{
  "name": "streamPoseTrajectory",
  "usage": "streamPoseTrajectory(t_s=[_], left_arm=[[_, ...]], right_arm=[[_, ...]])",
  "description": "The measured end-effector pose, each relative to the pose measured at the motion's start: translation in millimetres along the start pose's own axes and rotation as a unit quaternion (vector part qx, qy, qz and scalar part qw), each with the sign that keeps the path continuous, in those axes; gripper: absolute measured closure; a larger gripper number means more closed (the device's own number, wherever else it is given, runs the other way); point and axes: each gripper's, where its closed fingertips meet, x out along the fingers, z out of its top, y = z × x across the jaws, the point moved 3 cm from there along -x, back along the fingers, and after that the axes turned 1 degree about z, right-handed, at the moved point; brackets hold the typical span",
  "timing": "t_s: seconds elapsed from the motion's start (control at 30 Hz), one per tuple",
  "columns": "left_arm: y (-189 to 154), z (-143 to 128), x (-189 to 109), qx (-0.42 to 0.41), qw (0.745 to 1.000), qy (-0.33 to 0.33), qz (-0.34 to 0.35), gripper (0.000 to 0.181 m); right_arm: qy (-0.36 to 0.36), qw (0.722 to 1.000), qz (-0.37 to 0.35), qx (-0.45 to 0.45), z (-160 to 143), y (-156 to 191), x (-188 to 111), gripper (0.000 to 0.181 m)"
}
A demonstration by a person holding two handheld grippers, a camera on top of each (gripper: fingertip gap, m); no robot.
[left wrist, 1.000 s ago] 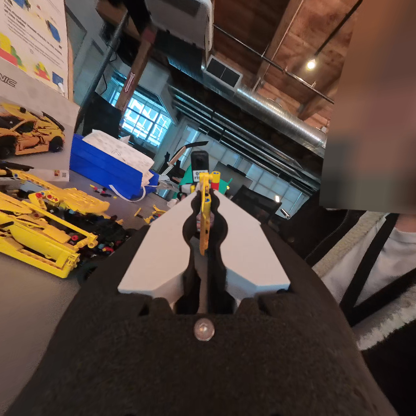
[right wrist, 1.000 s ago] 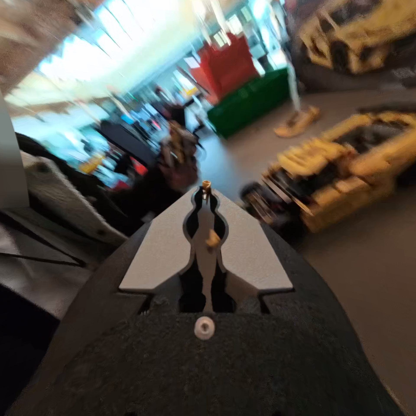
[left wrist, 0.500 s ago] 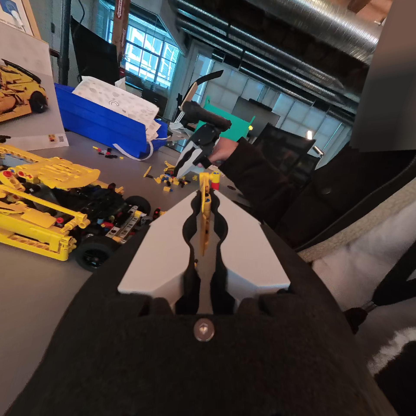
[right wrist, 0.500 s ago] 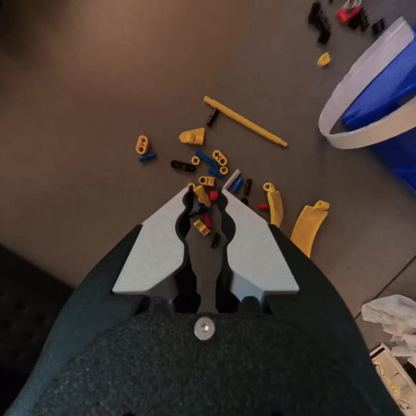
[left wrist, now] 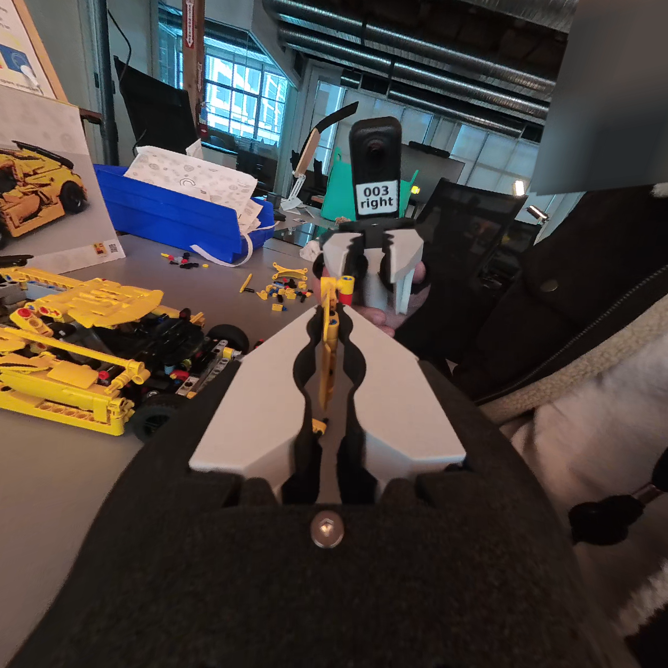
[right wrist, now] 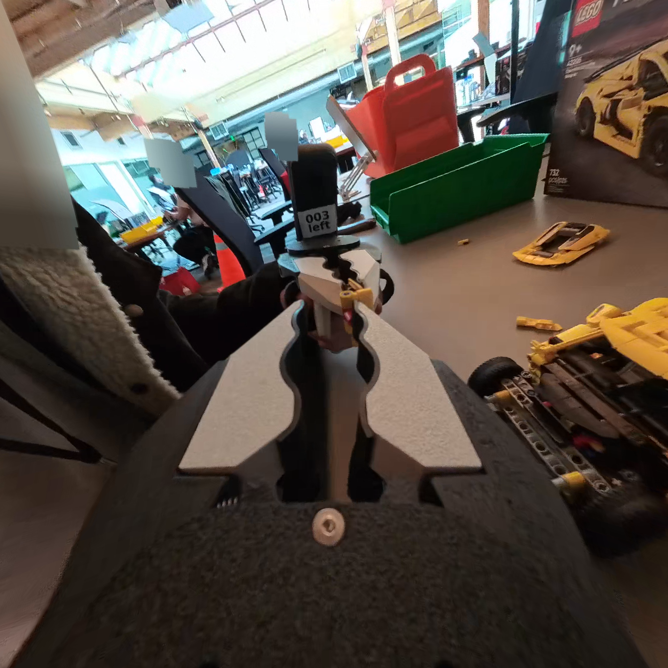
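Observation:
My left gripper [left wrist: 329, 314] is shut on a thin yellow brick beam [left wrist: 328, 347] that stands on edge between the pads. A yellow and red connector [left wrist: 346, 287] sticks out above the fingertips. The right wrist view shows the same gripper [right wrist: 345, 285] clamped on that yellow piece [right wrist: 356, 297]. My right gripper [right wrist: 329, 311] is open with nothing between its pads. It faces the left gripper, close to the connector. In the left wrist view it [left wrist: 374, 264] hangs just behind the held piece, held by a hand in a dark sleeve.
A half-built yellow brick car [left wrist: 83, 354] stands on the grey table [left wrist: 54, 488]; it also shows in the right wrist view [right wrist: 596, 379]. Loose small parts [left wrist: 285, 289] lie near a blue bin [left wrist: 173, 213]. A green bin [right wrist: 459, 188], a yellow car panel [right wrist: 560, 244] and the set's box [right wrist: 614, 108] stand farther off. My two grippers' fingertips are within a few centimetres of each other. About 15 cm separates my left fingertips from the half-built yellow brick car [left wrist: 83, 354].
My right gripper, shut on a small tan piece a second ago, opened above the loose parts on the table, then swung up, empty, facing the left gripper. My left gripper tilted down, still gripping the beam.

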Motion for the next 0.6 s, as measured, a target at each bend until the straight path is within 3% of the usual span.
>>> streamPoseTrajectory(t_s=[0.17,0.27,0.33,0.47,0.6], left_arm=[[4.1,-4.5,2.1,0.005,1.000,0.017,0.020,0.174],[13.0,-10.9,3.4,-0.013,0.998,0.037,0.044,0.174],[16.2,-10.5,4.4,-0.010,0.997,0.037,0.062,0.174],[20.0,-9.9,3.6,0.010,0.995,0.038,0.090,0.174],[24.0,-12.1,4.2,0.019,0.992,0.047,0.111,0.174]], right_arm=[[0.017,0.995,-0.074,-0.067,-2.1,-11.0,-2.1,0.159],[0.065,0.972,-0.168,-0.152,-10.6,-23.6,-1.8,0.157],[0.075,0.961,-0.219,-0.151,-14.8,-29.3,0.9,0.156],[0.043,0.980,-0.189,-0.053,-14.4,-30.8,3.2,0.159],[0.042,0.985,-0.165,-0.012,-19.3,-34.7,3.0,0.158]])
